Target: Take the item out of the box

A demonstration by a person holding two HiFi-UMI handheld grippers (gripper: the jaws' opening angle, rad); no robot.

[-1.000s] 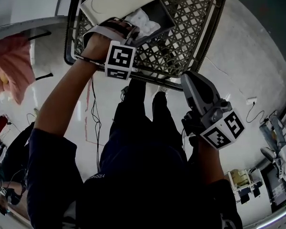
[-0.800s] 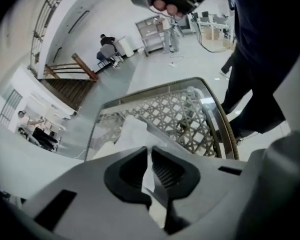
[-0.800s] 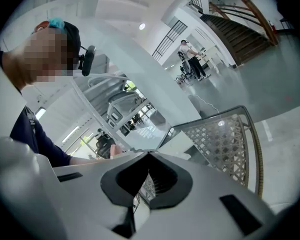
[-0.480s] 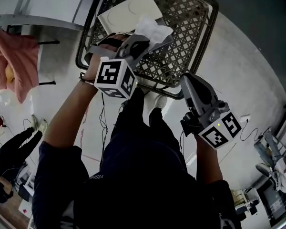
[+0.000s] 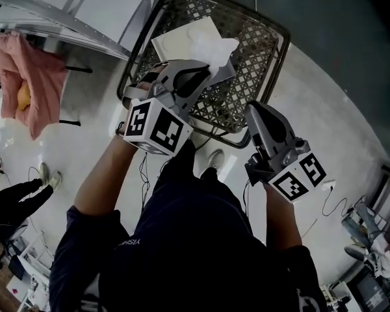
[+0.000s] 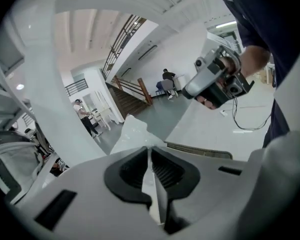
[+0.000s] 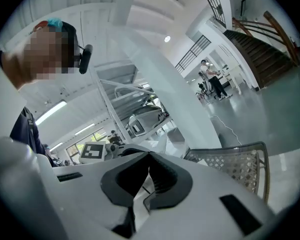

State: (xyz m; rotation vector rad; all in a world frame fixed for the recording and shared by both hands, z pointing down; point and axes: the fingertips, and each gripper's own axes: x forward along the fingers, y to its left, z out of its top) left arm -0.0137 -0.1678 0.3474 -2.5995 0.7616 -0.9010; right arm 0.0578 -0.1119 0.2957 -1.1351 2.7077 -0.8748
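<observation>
- Since a second ago the left gripper (image 5: 207, 70) has come up out of the basket (image 5: 279, 51), bringing the white packet (image 5: 216, 47) with it. The right gripper (image 5: 253, 107) has lifted a little too.
- The floor (image 5: 325, 109) is pale and glossy, and the person stands on it looking down over dark clothes.
- The basket is a dark lattice one on that floor, just ahead of the person's feet.
- A pink cloth (image 5: 36, 77) hangs at the left edge, well apart from the basket, with something yellow (image 5: 24, 96) showing in its folds.
- A white box (image 5: 179, 41) lies inside the basket toward its far left side. From here it may be only a flat lid, since the head view is too steep to be sure.
- The left gripper hangs over the near side of the basket. Its jaws are clamped on the packet, and the left gripper view shows a thin pale sheet (image 6: 151, 176) running down between the dark pads.
- The right gripper is just outside the near right rim of the basket, apart from the left one. Its jaws (image 7: 149, 156) are pressed tip to tip with nothing between them.
- The packet is crumpled and held in the air, clear of the box. It stands up beyond the left jaw tips.
</observation>
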